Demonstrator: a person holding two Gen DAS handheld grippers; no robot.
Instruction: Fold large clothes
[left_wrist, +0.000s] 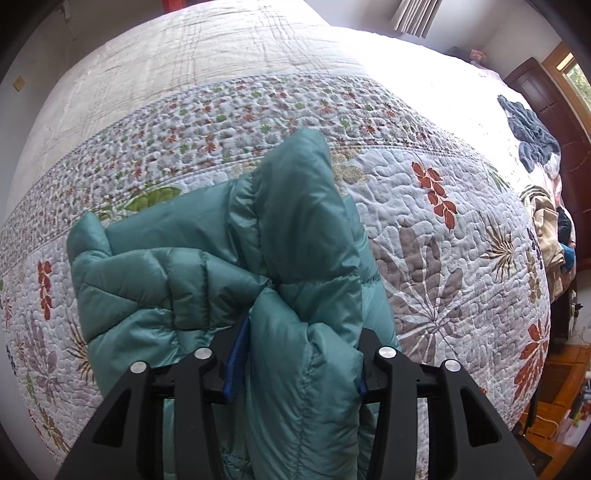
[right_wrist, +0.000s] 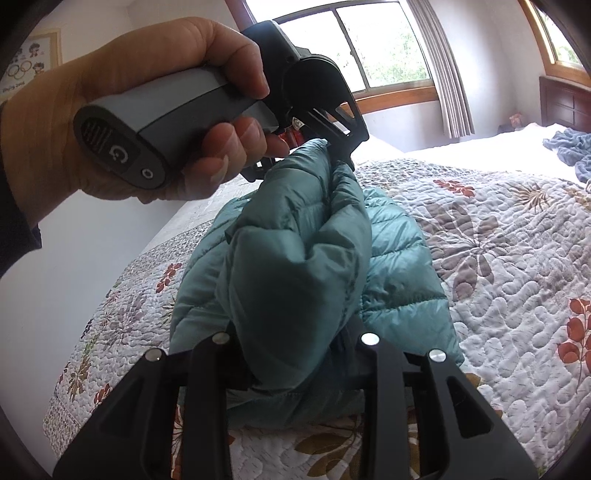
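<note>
**Quilted bed, jacket lifted at two ends**

Floral quilted bedspread (left_wrist: 424, 229) is lying under a teal puffy down jacket (left_wrist: 229, 266), partly raised. Left gripper (left_wrist: 295, 354) and right gripper (right_wrist: 295, 354) are each pinching bunched jacket fabric, jaws partly closed.

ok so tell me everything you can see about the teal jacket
The teal jacket is a puffy quilted one with a smooth, slightly shiny shell stitched into padded sections. It is bunched and partly folded over itself, its lower part resting on the floral quilt on the bed. The left tool is clamped on a thick fold of it, and the right tool grips another bunched fold. In the right wrist view, a hand holds the left tool at the jacket's raised top edge. No zip or label shows.
</note>
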